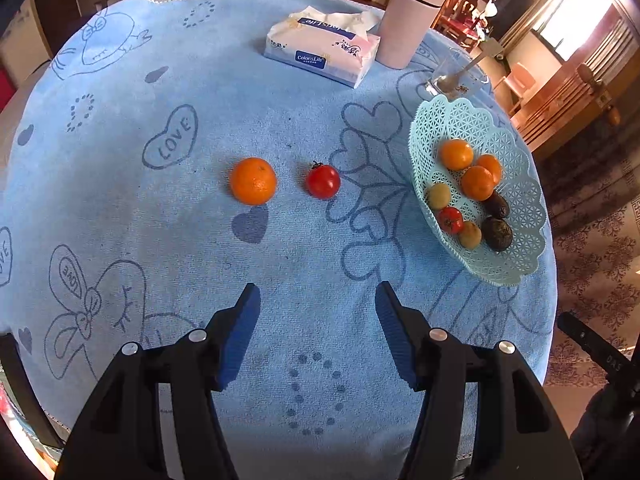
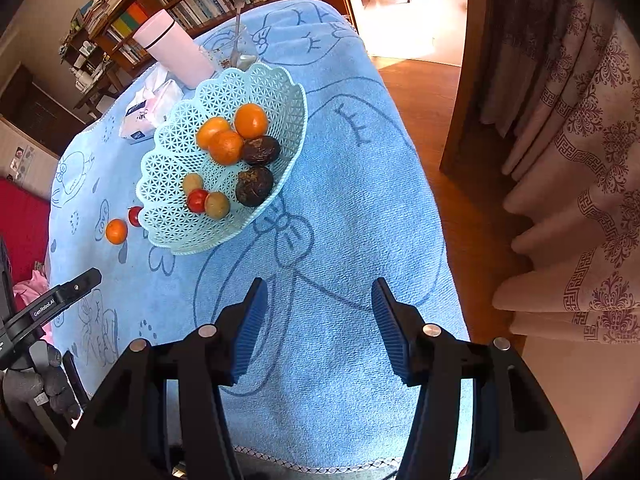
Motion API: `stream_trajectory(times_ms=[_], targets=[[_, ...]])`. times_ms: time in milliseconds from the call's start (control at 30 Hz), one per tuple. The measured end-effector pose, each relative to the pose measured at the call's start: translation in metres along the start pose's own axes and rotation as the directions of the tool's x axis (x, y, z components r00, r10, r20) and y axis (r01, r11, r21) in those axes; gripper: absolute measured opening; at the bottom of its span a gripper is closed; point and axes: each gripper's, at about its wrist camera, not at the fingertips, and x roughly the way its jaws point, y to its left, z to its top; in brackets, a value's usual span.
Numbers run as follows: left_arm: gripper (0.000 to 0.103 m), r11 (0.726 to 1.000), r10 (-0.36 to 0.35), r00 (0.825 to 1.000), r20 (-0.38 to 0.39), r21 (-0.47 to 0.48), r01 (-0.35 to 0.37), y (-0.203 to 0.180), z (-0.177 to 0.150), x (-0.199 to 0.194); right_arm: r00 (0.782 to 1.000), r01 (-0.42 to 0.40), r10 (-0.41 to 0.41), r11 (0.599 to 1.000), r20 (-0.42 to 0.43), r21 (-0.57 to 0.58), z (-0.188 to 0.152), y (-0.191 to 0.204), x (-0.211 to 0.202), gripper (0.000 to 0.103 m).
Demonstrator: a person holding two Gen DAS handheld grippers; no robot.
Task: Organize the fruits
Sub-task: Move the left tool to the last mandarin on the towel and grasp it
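Note:
An orange point(image 1: 253, 180) and a red tomato point(image 1: 323, 181) lie loose on the blue cloth, side by side, ahead of my left gripper point(image 1: 317, 292), which is open and empty above the cloth. A light-blue lattice basket point(image 1: 516, 152) at the right holds several oranges, a tomato, two yellow-green fruits and two dark fruits. In the right wrist view the basket point(image 2: 168, 160) is ahead to the left, with the loose orange point(image 2: 116, 231) and tomato point(image 2: 135, 216) beyond it. My right gripper point(image 2: 319, 288) is open and empty over the cloth.
A tissue pack point(image 1: 320, 50), a pink tumbler point(image 1: 412, 20) and a glass with a spoon point(image 1: 452, 80) stand at the table's far side. The table edge drops to the floor on the right point(image 2: 460, 208); curtains point(image 2: 580, 160) hang there.

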Motion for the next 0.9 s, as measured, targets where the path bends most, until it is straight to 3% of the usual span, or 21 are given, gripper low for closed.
stream_trajectory(times_ms=[433,900], targets=[[0.064,0.999,0.034,0.999,0.008,-0.018,-0.033,0.044,0.006,-0.004,0.998,-0.041,0.036,0.995,-0.056,-0.090,-0.007,0.063,0.022,0.056],[0.064,0.999,0.031,0.999,-0.014,-0.020,-0.031,0.058,0.025,0.022,0.993,-0.046,0.030,0.988,-0.112,-0.146,-0.014,0.093,0.042,0.056]])
